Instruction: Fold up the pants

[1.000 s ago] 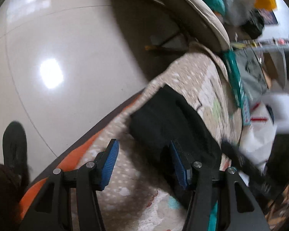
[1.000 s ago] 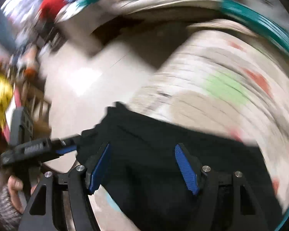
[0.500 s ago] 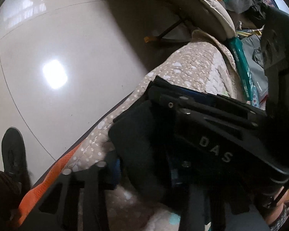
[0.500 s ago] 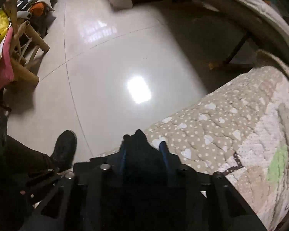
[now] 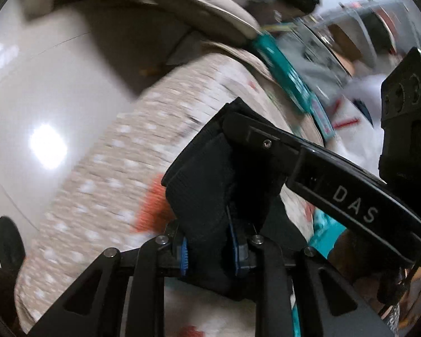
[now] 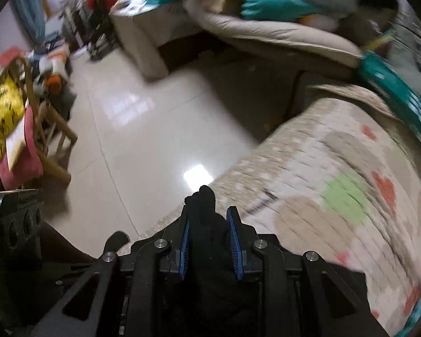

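The black pants [image 5: 207,179] are bunched over a beige patterned quilt [image 5: 112,179]. My left gripper [image 5: 209,248] is shut on a thick fold of the black fabric. The right gripper's black body crosses the left wrist view from the right [image 5: 336,185], touching the same bunch. In the right wrist view my right gripper [image 6: 210,241] is shut on a wad of the pants [image 6: 206,210], which sticks up between the blue pads above the quilt's edge [image 6: 308,196].
Glossy tiled floor [image 6: 143,146] lies to the left of the quilted surface. A wooden chair with clothes [image 6: 28,129] stands at far left. A beige cushion [image 6: 266,33] and teal items [image 5: 289,75] lie beyond. A black shoe [image 5: 9,244] is on the floor.
Both grippers went from open over the flat pants to shut on bunched fabric. They have lifted it and both views have swung, with motion blur.
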Available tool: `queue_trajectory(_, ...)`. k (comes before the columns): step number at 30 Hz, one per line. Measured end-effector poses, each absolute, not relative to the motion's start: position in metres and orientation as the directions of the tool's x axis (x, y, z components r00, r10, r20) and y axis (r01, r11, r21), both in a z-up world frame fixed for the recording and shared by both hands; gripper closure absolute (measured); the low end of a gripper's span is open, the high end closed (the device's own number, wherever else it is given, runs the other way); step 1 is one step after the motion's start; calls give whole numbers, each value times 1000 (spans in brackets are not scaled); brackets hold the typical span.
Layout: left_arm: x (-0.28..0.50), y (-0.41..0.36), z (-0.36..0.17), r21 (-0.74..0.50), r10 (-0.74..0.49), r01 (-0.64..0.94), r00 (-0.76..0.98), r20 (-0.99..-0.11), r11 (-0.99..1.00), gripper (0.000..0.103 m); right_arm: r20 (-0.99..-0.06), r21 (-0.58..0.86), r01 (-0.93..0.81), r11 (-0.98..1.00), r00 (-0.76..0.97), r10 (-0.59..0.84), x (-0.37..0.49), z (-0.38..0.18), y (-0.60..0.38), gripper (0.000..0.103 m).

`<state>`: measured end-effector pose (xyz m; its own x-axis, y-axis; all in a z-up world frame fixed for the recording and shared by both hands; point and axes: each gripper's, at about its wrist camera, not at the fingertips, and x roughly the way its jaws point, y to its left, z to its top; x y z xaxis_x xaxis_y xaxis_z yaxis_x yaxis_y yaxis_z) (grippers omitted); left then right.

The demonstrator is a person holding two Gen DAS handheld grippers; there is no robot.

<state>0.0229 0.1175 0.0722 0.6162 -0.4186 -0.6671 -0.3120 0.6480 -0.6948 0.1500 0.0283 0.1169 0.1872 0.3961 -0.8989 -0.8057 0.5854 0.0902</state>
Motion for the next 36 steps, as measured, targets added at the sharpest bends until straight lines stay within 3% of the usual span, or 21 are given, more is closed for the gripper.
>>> queue_trajectory(4,36,60,80,-677,-472,-248,552,-687,693,81,-881,130,-727,675,227,414,156,128,-39,76)
queue_trajectory(7,44,3,79,-594,-462,-154,488,-740,789,81,-879,161,-627,762,260,399,159,120,-107,76)
queue_trajectory(10,36,-31,72,-556,-472,-98,419,-776,826,81,-904,170,-521,836,256,343,163,100,-172,68)
queue_trajectory(13,16,-42,71,-542,-487,-43,384,-785,839,78,-932,10,-396,918,329,151,160,83,-222,53)
queue_trajectory(16,0,-31,75,-530,-480,-31,381,-790,847,73,-914,-55,-272,961,402,61,157,85,-267,51)
queue_trajectory(18,-1,-17,77,-524,-455,-76,400,-796,848,69,-884,10,-215,976,454,109,155,104,-279,51)
queue_trajectory(24,6,27,77,-485,-340,-242,460,-820,840,68,-735,360,-371,856,452,505,131,148,-234,51)
queue_trajectory(28,4,39,75,-483,-320,-284,468,-824,828,68,-725,411,-437,800,376,577,115,136,-185,51)
queue_trajectory(30,-2,43,78,-494,-328,-282,474,-817,823,68,-756,372,-440,817,367,542,111,127,-171,51)
queue_trajectory(32,-3,43,79,-475,-305,-281,484,-821,834,68,-805,217,-459,861,414,424,104,118,-154,51)
queue_trajectory(36,1,54,75,-465,-281,-321,481,-831,825,67,-848,81,-508,857,417,327,90,99,-147,51)
